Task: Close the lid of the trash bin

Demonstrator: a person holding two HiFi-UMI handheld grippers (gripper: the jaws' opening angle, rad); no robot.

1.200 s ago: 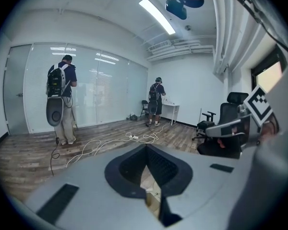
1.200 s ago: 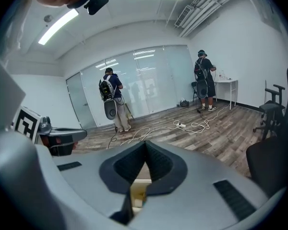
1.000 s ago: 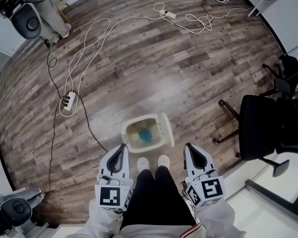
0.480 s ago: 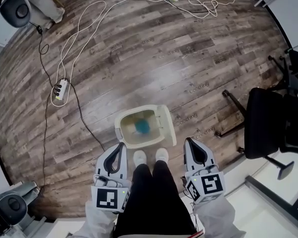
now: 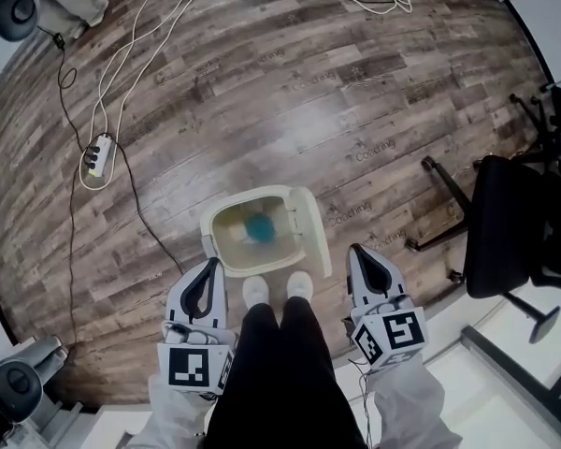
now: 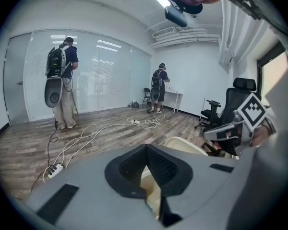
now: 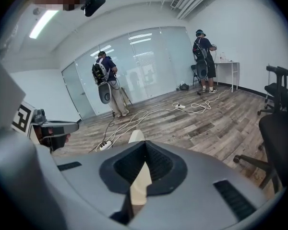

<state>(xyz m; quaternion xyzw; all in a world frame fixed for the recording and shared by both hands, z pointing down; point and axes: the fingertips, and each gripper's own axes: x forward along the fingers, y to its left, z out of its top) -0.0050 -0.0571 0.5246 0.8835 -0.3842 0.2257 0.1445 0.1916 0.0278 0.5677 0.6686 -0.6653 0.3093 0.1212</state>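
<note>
Two empty tools, left gripper [image 5: 211, 264] and right gripper [image 5: 357, 251], jaws together, flank the open trash bin [image 5: 208, 241] on a wood-plank floor [image 5: 262, 92].

The trash bin [image 5: 226, 241] stands on the floor [image 5: 262, 92] just ahead of the person's shoes [image 5: 255, 291], with its lid [image 5: 309, 234] raised at its right side. The left gripper [image 5: 208, 271] and right gripper [image 5: 362, 255] flank the shoes. A power strip [image 5: 95, 155] lies toward the floor's left edge and an office chair [image 5: 510, 223] toward its right edge.
</note>
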